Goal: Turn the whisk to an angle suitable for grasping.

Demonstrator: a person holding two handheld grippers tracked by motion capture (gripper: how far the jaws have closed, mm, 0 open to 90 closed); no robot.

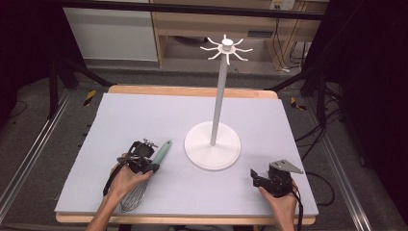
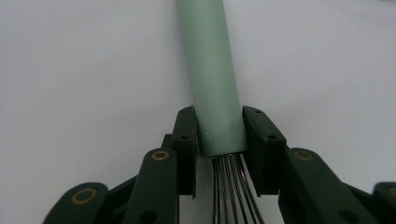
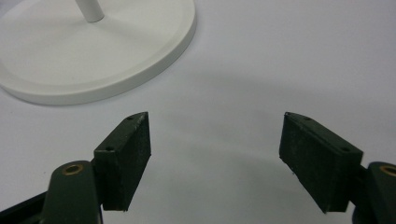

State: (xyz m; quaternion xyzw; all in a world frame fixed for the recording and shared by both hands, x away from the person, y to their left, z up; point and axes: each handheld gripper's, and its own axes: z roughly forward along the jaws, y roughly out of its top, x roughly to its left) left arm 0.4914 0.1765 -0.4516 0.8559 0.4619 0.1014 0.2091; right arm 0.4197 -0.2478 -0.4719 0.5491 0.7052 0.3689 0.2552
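- Right gripper (image 1: 255, 179): held in the right hand (image 1: 284, 202) near the front right corner of the counter (image 1: 144, 115); jaws spread wide, nothing between them, pale surface visible in the gap in the right gripper view (image 3: 215, 154).
- Left gripper (image 1: 153, 167): held in the left hand (image 1: 126, 180) at the front left of the counter; jaws closed on the whisk (image 1: 144, 180), one pad on each side of the lower end of the handle (image 2: 210, 79), where the wires (image 2: 231, 186) emerge.
- Whisk: lying flat on the counter, wire head (image 1: 133, 198) toward the front edge beside the left hand, pale green handle pointing away and toward the stand.
- Stand (image 1: 219, 96): white, upright, near the centre of the counter, just beyond and between the two grippers; round base (image 1: 202, 154) flat on the surface, thin pole rising to a ring of hooks (image 1: 226, 48) at the top, all bare.
- Base edge also seen at upper left in the right gripper view (image 3: 116, 79), apart from the open jaws.
- Beyond the counter: grey floor, wooden furniture (image 1: 192, 24), trailing cables (image 1: 315, 130) at the right.
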